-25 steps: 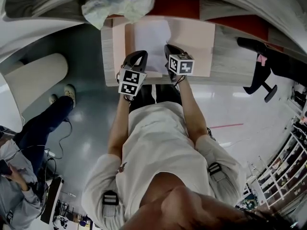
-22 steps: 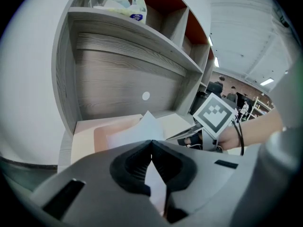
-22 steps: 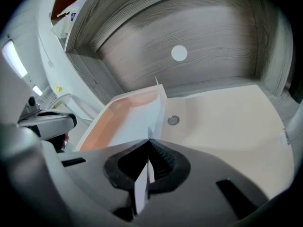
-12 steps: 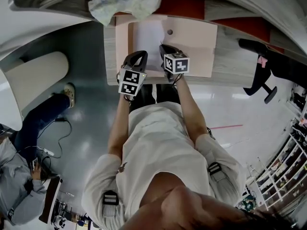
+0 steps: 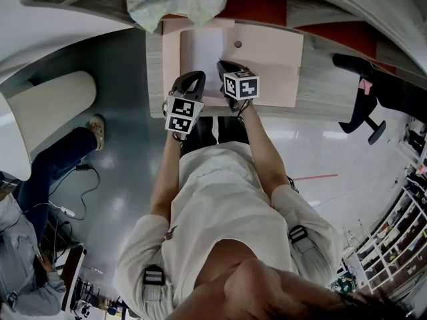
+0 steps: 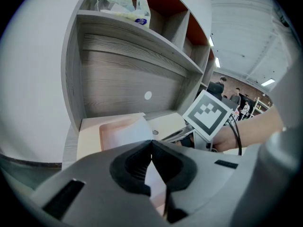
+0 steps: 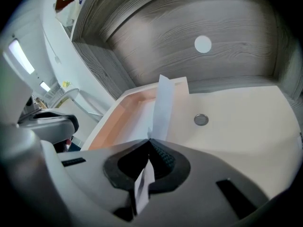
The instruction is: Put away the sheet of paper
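Sheet of paper (image 7: 164, 103) pinched between the closed jaws of the right gripper (image 7: 149, 141). The left gripper (image 6: 151, 142) likewise clamps its near edge. The sheet extends ahead of both fingertips over the pink folder (image 5: 270, 52).

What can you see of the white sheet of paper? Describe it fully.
The white sheet of paper is plain, thin and blank. The left gripper and right gripper each have their jaws shut on its near end. It curls upward at the right grip and extends over the pale pink folder.
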A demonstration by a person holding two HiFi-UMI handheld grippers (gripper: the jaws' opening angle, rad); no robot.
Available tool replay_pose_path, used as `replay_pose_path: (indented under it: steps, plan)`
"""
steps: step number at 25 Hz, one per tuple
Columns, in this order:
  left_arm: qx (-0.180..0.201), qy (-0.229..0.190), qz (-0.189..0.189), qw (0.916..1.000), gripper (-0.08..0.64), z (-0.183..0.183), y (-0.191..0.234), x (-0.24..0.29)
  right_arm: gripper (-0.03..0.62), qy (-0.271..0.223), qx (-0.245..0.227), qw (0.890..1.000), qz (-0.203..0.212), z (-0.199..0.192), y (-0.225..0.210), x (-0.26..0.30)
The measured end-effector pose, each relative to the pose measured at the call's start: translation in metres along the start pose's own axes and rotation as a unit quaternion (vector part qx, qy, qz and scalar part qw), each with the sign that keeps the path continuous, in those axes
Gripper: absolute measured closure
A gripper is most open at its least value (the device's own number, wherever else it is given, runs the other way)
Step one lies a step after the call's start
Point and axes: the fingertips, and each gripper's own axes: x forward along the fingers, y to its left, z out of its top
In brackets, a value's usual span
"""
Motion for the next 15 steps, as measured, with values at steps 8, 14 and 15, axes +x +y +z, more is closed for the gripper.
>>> replay_pose_path:
  steps: [8,14,15]
  plan:
    - [0.002,-0.001,0.000,1.0000,0.540,0.0004,-0.0012,-0.0026,0.571,0.000,-0.034,0.999,-0.020,-0.0008,-0.0002,-0.0012]
    - [0.004,-0.003,-0.001,1.0000,0.540,0.0013,-0.0018,-0.0015,0.561,0.000,-0.073,0.997,-0.023,-0.0050,0.0017,-0.0056]
    - [0.004,-0.004,-0.001,1.0000,0.540,0.0014,-0.0017,-0.0014,0.538,0.000,-0.080,0.996,-0.025,-0.0063,0.0017,-0.0071]
